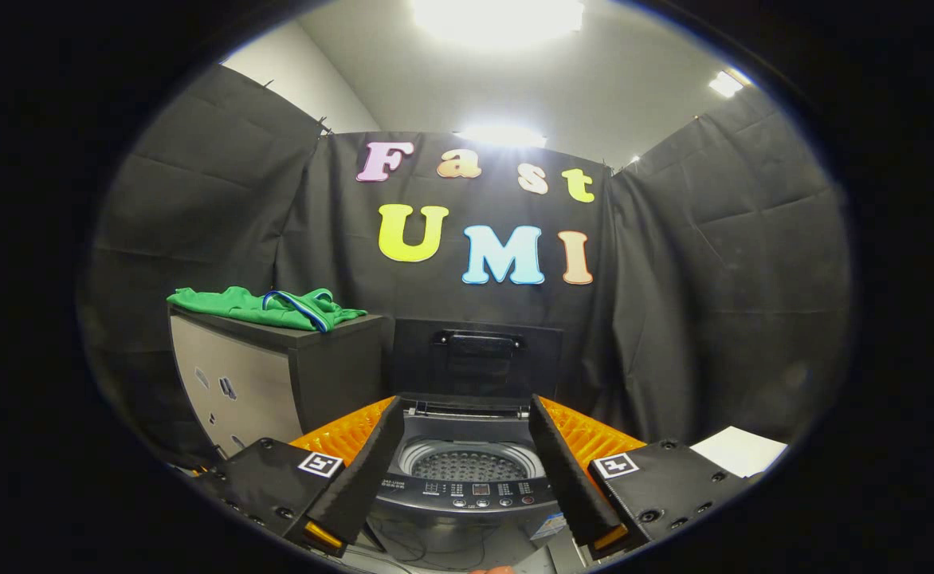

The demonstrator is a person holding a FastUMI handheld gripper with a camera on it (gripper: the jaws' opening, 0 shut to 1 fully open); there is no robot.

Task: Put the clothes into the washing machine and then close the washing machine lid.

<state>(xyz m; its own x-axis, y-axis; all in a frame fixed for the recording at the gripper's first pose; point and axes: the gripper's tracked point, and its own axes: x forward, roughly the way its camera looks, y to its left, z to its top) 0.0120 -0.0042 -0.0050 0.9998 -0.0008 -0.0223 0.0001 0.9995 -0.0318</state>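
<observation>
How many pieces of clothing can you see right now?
1: a green garment lies on top of the cabinet, beyond the open tongs and beside the open washing machine. More may be folded underneath it.

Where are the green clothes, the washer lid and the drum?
green clothes [264, 307], gripper view, middle of the pile on the cabinet.
washer lid [479, 359], gripper view, raised panel under its handle.
drum [467, 465], gripper view, perforated floor between the open fingers.
</observation>
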